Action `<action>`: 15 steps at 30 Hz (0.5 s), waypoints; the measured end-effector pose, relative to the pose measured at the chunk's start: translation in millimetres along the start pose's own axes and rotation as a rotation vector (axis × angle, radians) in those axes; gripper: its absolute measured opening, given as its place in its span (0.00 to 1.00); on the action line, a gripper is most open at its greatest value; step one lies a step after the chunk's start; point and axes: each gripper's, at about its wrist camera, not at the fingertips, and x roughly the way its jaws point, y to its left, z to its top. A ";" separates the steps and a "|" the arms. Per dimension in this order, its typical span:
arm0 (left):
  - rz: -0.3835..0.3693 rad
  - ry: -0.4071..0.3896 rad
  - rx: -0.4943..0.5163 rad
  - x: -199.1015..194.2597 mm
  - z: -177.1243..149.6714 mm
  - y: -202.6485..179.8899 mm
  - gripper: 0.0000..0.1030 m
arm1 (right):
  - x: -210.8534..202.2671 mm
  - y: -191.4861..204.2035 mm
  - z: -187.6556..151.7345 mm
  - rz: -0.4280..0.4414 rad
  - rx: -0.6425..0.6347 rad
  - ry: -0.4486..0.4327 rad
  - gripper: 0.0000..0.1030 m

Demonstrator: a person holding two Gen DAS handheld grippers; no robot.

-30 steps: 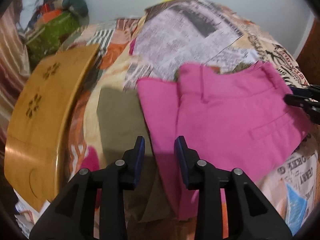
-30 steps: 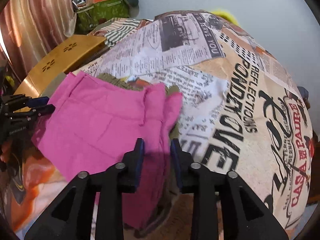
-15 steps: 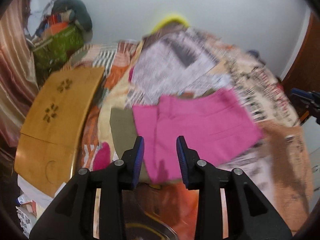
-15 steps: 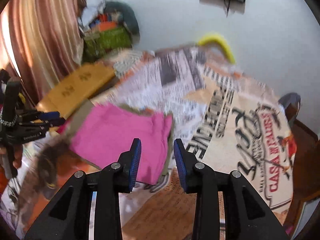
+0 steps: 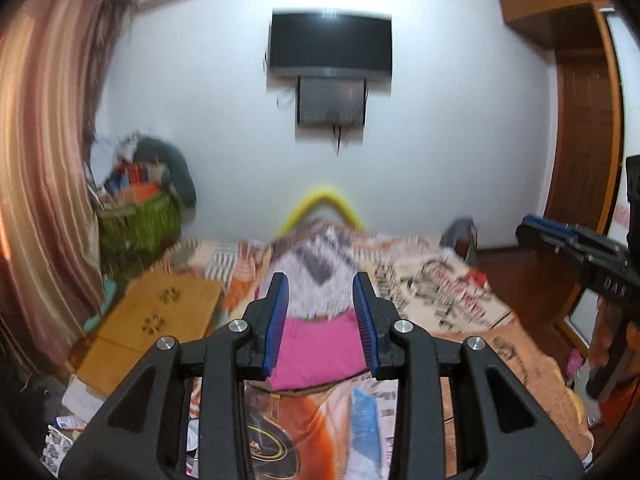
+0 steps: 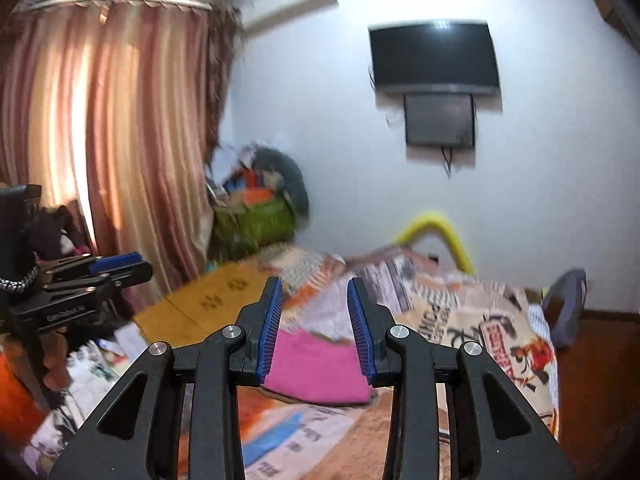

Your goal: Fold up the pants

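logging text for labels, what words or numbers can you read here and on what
"OAS" or "DAS", first letter unclear: white letters on the body of the right gripper, seen in the left wrist view.
Small white lettering on the body of the left gripper: too blurred to read.
Newspaper-style print on the bedspread: motion-blurred, unreadable.

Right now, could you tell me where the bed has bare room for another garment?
Free bedspread lies right of the pink pants, up to the bed's edge. The wooden board takes the left side.
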 end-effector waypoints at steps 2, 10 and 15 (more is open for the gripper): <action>0.006 -0.056 0.001 -30.9 -1.2 -10.8 0.32 | -19.0 13.0 -1.9 0.015 -0.006 -0.033 0.29; 0.026 -0.157 0.003 -100.1 -22.7 -35.8 0.36 | -58.5 42.9 -21.6 0.013 0.006 -0.104 0.30; 0.035 -0.177 -0.008 -119.4 -34.3 -41.0 0.62 | -64.5 50.3 -30.1 -0.005 0.035 -0.118 0.43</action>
